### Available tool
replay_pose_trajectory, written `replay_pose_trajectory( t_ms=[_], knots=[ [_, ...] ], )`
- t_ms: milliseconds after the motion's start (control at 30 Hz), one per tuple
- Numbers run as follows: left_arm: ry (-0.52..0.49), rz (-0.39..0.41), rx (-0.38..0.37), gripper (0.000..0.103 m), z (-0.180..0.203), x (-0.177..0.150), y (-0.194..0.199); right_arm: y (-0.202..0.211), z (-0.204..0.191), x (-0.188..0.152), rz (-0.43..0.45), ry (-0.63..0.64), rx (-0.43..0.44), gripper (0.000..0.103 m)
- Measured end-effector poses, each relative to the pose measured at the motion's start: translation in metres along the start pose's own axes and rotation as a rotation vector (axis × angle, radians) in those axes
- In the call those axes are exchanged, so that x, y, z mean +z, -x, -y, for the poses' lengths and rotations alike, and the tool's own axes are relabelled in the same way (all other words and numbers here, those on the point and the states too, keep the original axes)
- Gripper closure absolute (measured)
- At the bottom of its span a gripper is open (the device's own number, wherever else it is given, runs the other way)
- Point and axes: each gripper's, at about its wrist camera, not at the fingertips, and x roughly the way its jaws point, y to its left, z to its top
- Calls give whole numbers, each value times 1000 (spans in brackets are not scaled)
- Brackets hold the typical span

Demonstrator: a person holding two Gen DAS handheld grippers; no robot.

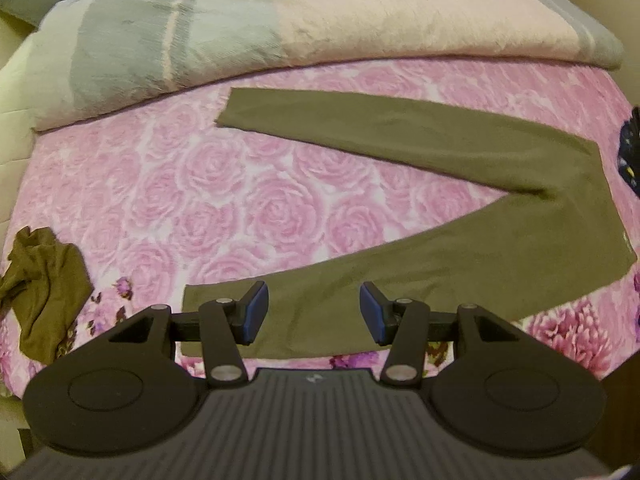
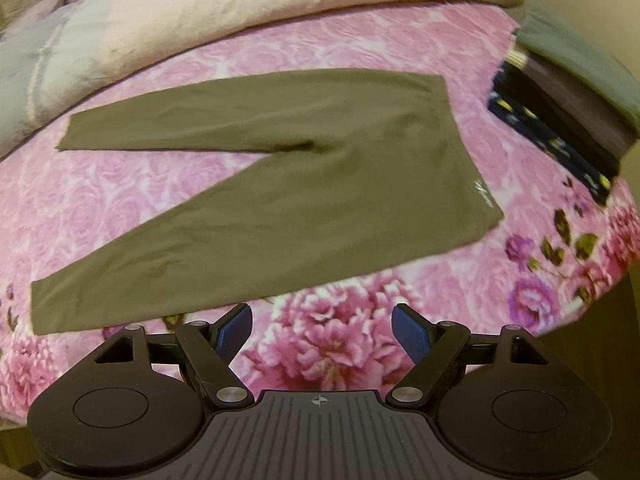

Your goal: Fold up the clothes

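Floral bed [image 1: 248, 208]; olive leggings [image 1: 460, 264], perhaps.

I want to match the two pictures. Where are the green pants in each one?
Left wrist view: the green pants spread from centre to right, one leg end between the open left gripper fingers.
Right wrist view: the green pants fill the middle, above the open right gripper.
Shared landmark: the folded blanket along the top.

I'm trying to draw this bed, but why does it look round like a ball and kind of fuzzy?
Left wrist view: the fisheye lens bends the flowered bed cover into a dome, dark at the corners; the olive leggings look soft, the left gripper sharper. Right wrist view: same bulge, warm dim light, leggings smeared, right gripper crisp.
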Motion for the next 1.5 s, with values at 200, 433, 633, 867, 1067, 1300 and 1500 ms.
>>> replay_pose_trajectory(
  t_ms=[200,433,633,867,1067,1300,1500],
  knots=[
    [-82,-35,-15,57,25,11,-24,-9,20,3,-3,-52,-49,23],
    [-101,-43,-56,57,58,29,-49,-39,54,14,-18,-83,-64,23],
    [-79,-59,-109,57,79,42,-99,-97,75,66,20,28,-20,23],
    [-147,19,-165,57,108,76,-170,-167,100,131,66,164,29,23],
    [-224,135,-229,57,133,131,-230,-223,106,200,135,302,104,23],
    [-456,227,-315,58,161,202,-280,-276,80,280,224,578,199,24],
    [-690,198,-353,57,148,252,-325,-307,88,326,154,746,287,24]
  ],
)
